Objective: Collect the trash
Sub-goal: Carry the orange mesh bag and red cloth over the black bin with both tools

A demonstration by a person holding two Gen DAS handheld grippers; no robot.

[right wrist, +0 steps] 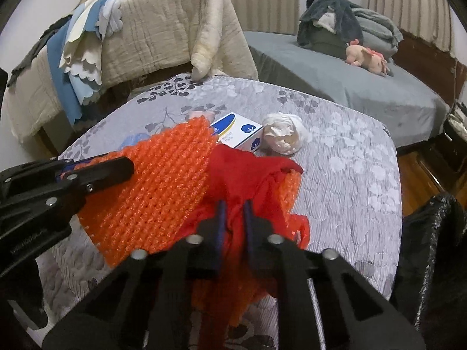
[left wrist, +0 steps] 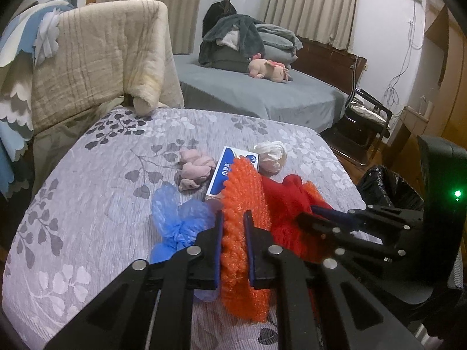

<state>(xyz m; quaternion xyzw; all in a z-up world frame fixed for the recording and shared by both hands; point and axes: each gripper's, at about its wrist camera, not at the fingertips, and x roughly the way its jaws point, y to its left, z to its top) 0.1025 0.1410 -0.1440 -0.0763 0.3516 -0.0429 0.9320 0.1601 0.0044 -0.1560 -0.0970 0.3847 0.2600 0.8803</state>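
Presently catalogued, on a grey quilted bedspread printed with leaf sprigs [left wrist: 87,180]: one sheet of orange bubble wrap [left wrist: 242,204], standing on edge and pinched between the closed blue-padded fingers of the left gripper [left wrist: 235,224]; one crumpled red plastic bag [right wrist: 248,175], lying partly over the orange sheet, with a fold of it clamped by the closed right gripper [right wrist: 233,213]. The two grippers stood close together, side by side, each visible in the other's view. Behind the held items, lying loose on the bedspread: one blue-and-white cardboard box [right wrist: 238,131], flat on its side; one ball of crumpled white plastic [right wrist: 284,134], just beside the box on its right; one wad of pale pink material [left wrist: 194,170], touching the box on its left; one crumpled piece of translucent blue plastic film [left wrist: 178,218], near the left gripper's fingers and partly under the orange sheet. At the right edge of the bedspread, lower down, stood a bin lined with a black plastic bag [left wrist: 388,186], apart from all the trash. Further back: a beige quilt draped over a frame [left wrist: 111,55], a second bed with a grey-blue cover [left wrist: 262,93], bearing a heap of grey blankets [left wrist: 242,40] and a pink plush toy [left wrist: 268,71].
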